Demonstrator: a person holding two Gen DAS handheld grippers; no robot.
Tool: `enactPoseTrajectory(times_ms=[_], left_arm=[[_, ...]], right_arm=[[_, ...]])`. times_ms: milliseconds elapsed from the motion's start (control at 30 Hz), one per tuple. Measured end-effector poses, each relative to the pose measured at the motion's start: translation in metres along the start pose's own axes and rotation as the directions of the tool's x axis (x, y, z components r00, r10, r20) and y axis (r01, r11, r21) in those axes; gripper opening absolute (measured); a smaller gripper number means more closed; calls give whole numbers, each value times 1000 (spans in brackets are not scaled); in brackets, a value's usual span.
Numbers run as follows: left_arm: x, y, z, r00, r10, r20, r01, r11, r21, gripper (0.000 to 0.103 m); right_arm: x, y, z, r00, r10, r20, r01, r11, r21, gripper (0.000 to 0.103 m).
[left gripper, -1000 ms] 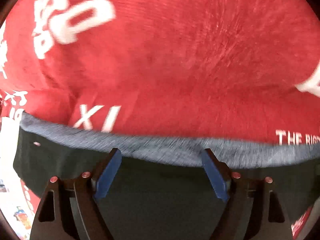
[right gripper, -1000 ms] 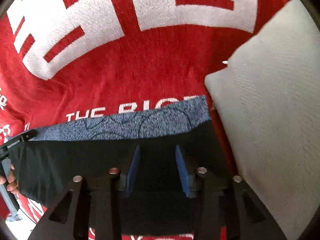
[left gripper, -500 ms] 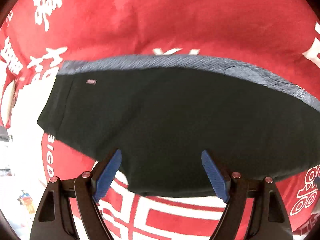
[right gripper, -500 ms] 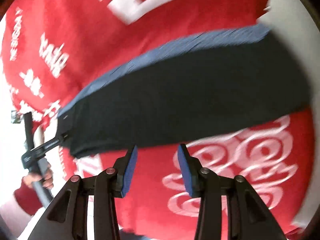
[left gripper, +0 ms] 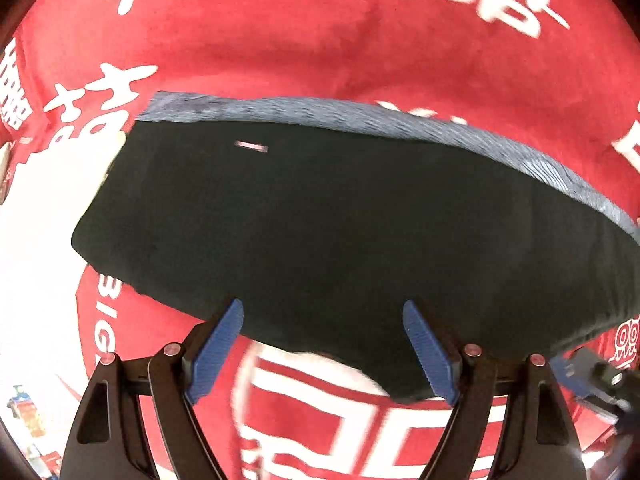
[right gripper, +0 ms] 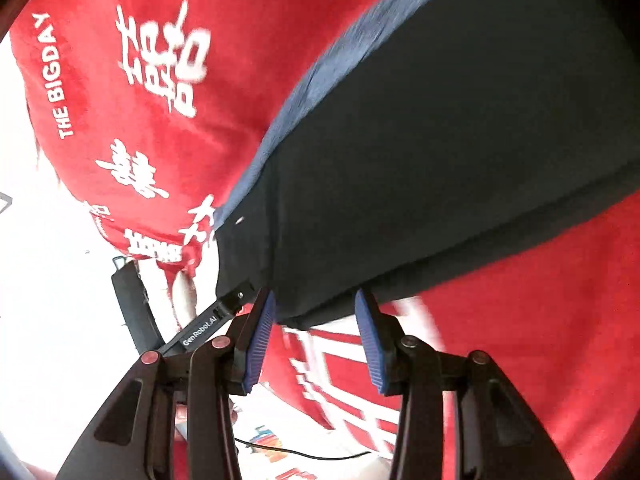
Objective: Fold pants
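The pants [left gripper: 340, 232] are black with a blue-grey patterned band along the far edge, folded into a wide flat bundle on a red blanket [left gripper: 320, 40]. My left gripper [left gripper: 324, 344] is open and empty, its blue pads at the bundle's near edge. In the right wrist view the pants [right gripper: 440, 152] run diagonally up to the right. My right gripper [right gripper: 316, 340] is open and empty at the bundle's near edge. The left gripper's black finger [right gripper: 216, 320] shows beside it on the left.
The red blanket [right gripper: 140, 100] carries white characters and the words "THE BIGDAY". Bright white floor [right gripper: 48, 280] lies beyond its left edge. A thin black cable [right gripper: 304, 456] runs along the floor below.
Both grippers have pulled back from the pants, which now lie flat and free of them. The right view has swung left, away from the grey cushion.
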State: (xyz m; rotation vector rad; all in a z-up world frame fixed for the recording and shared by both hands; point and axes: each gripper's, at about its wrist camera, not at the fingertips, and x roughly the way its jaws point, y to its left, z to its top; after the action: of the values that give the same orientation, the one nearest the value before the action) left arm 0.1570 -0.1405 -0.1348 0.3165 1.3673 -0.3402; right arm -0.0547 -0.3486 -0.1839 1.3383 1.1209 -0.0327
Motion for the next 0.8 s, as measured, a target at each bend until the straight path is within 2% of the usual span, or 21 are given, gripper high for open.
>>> enactPoseTrajectory(times_ms=[100, 167, 367, 400, 433, 467, 600, 667, 733, 800], left_arm=[[4, 19, 4, 1000, -25, -3, 25, 1000, -12, 83], [7, 25, 4, 999, -38, 0, 38, 999, -4, 83], [18, 14, 6, 996, -87, -5, 87, 996, 31, 83], [17, 9, 8, 996, -93, 2, 93, 995, 42, 83], [16, 3, 11, 995, -99, 11, 98, 993, 59, 83], [14, -2, 13, 995, -101, 18, 100, 992, 75, 83], [16, -22, 6, 994, -112, -10, 112, 980, 163, 83], [27, -33, -12, 997, -63, -36, 70, 966, 249, 84], [30, -34, -26, 998, -57, 14, 51, 962, 270, 84], [29, -33, -28, 998, -58, 22, 50, 964, 262, 84]], right_arm=[[28, 3, -9, 1000, -12, -20, 12, 1000, 21, 46], [31, 2, -12, 1000, -24, -16, 25, 999, 25, 46], [32, 9, -3, 997, -59, 41, 58, 998, 32, 44], [31, 12, -1, 996, -70, 53, 68, 997, 43, 38], [28, 15, 1, 993, -100, 68, 97, 994, 48, 13], [24, 19, 3, 991, -113, 77, 110, 993, 48, 8], [12, 31, -16, 982, -155, 105, 156, 988, -1, 6], [16, 27, -26, 976, -193, 98, 194, 981, -9, 6], [20, 10, -33, 969, -233, 80, 232, 973, 13, 6], [22, -1, -35, 971, -229, 69, 227, 973, 28, 5]])
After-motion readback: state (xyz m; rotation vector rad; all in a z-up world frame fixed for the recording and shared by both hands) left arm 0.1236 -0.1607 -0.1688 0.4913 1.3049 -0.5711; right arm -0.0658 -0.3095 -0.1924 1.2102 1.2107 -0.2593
